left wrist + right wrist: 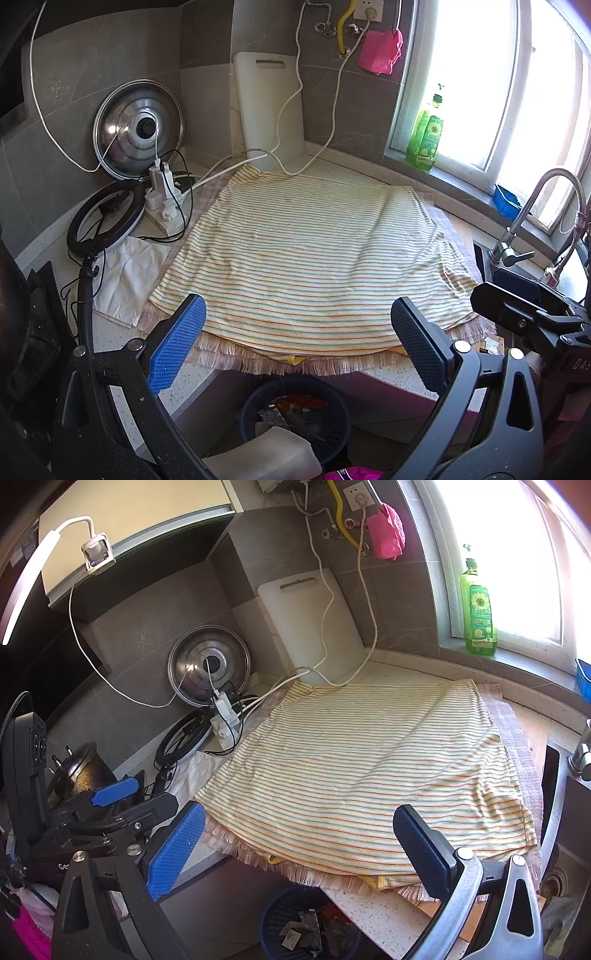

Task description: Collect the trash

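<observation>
A striped cloth [306, 258] was spread flat over a fringed mat [258, 363] on the speckled desk [402, 376], in a grey-tiled kitchen corner lit by a bright window [476, 81]. Against the wall were leaned a white cutting board [267, 107] and a steel pot lid [138, 129]; a power strip [164, 201] and a ring light [107, 218] were seen beside them, and a green detergent bottle [424, 136] on the sill. The left tool [297, 339] and the right tool [299, 845] were both held with fingers spread wide, empty, at the desk's front edge. The trash [295, 410] was seen in a dark blue basket [332, 435] on the floor below that edge
</observation>
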A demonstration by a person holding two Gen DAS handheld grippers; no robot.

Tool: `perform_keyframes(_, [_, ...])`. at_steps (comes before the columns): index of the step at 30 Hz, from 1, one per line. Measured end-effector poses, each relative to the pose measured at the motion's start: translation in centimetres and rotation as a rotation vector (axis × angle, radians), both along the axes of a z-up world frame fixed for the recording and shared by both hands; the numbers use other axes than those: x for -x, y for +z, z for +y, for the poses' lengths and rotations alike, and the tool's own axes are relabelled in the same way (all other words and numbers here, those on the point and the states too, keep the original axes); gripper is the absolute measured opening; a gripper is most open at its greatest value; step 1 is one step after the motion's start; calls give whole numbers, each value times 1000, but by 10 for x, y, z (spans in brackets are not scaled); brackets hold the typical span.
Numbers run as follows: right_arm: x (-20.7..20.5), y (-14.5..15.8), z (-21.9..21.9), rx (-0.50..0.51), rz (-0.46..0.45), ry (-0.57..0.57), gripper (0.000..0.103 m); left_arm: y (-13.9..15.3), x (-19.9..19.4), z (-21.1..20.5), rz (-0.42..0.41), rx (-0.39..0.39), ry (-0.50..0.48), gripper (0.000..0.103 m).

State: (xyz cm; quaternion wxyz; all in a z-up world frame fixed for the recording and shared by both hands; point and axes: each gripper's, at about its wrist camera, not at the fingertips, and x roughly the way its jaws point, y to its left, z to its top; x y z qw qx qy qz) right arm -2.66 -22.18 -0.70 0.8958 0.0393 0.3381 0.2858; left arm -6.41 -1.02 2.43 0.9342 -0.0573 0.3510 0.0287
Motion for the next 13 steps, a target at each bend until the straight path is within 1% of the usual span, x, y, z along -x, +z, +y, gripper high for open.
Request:
perform_keyframes(7, [0, -3, -1, -3, 14, -4, 103, -5, 3, 0, 14, 4, 11, 102])
perform_keyframes(13, [-2, -6, -1, 1, 27, -6, 103, -5, 1, 0, 9, -19, 21, 102])
